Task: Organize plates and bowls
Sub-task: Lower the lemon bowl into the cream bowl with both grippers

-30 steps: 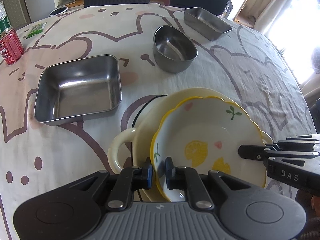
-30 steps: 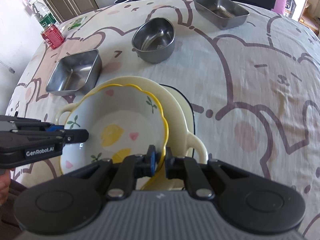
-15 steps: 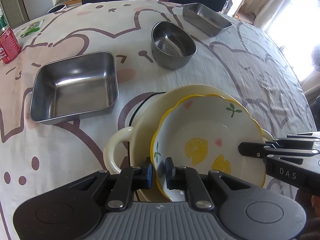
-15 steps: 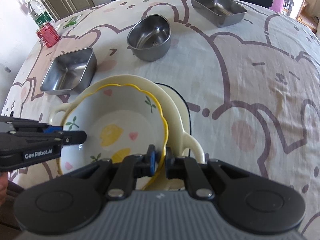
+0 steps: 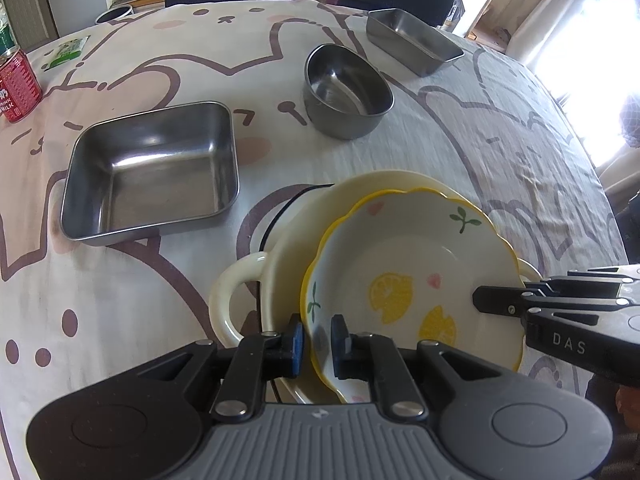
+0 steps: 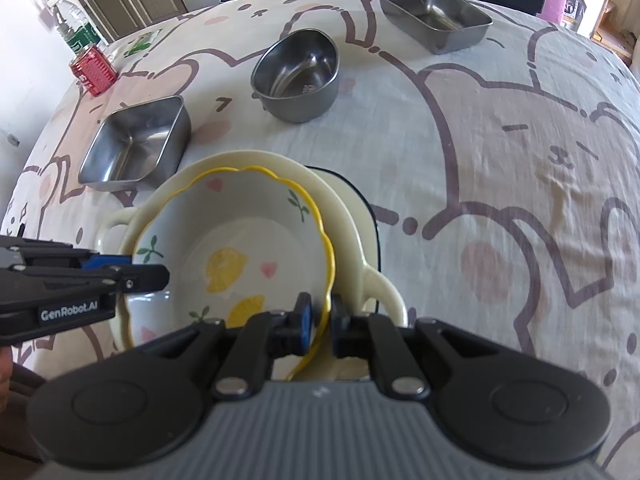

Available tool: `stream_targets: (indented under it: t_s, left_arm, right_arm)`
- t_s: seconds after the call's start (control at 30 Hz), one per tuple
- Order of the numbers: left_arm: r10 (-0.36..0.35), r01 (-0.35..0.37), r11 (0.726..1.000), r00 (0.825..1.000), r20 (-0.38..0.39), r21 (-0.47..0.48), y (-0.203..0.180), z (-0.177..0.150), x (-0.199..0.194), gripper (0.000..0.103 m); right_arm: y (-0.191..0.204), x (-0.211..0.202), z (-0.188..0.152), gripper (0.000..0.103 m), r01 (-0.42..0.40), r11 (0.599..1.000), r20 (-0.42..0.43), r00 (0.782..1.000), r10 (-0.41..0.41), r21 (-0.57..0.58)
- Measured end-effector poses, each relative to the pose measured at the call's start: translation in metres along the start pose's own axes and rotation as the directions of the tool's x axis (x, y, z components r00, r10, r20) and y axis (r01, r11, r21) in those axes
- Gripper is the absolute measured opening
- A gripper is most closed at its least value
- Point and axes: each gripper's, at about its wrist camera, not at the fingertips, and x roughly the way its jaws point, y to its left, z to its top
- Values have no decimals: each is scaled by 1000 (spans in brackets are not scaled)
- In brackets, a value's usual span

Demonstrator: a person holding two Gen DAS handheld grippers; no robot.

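Left wrist view: the left hand-held gripper point(image 5: 318, 340) is nearly closed, its pads pinching the wavy yellow rim of the lemon-print bowl point(image 5: 412, 280) at the bowl's 7 o'clock edge. The right hand-held gripper point(image 6: 319, 320) is closed the same way on the opposite rim; in the left view it reaches in from 3 o'clock point(image 5: 486, 300).

The lemon-print bowl sits inside the cream two-handled dish point(image 5: 296, 236), tilted toward the right-hand side, its rim touching the dish wall. One loop handle point(image 5: 228, 300) juts out at 9 o'clock, just beside the left pads; the other handle point(image 6: 386, 288) lies just beside the right pads. Beneath the dish a dark-rimmed plate point(image 6: 370, 220) shows at its far edge.

Open cloth lies between the stack and the steel ware. The square steel tray point(image 5: 152, 172) stands at 10 o'clock, near the dish but apart from it. The oval steel bowl point(image 5: 346, 92) is at 12 o'clock, well apart, and the rectangular steel tray point(image 5: 414, 40) sits beyond it near the bench's far edge. A red can point(image 5: 18, 84) stands at the far left edge. In the right wrist view, the broad stretch of bench point(image 6: 520, 160) from 1 to 4 o'clock is bare cloth out to its rounded edge.
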Motion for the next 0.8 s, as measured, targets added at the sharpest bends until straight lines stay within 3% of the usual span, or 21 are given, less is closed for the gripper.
stream_targets:
  t_s: [0.4,0.8]
  left_arm:
    - [-16,16,1000,1000,15,-14,7,-3,-6,14]
    - [-7,6,1000,1000,24,13,5,-5,-10,14]
  right_arm:
    - [0,4,1,12,-9,1000,-13,1000,9,5]
    - [-2,8,2,20,-41,998,-36,998,42,38]
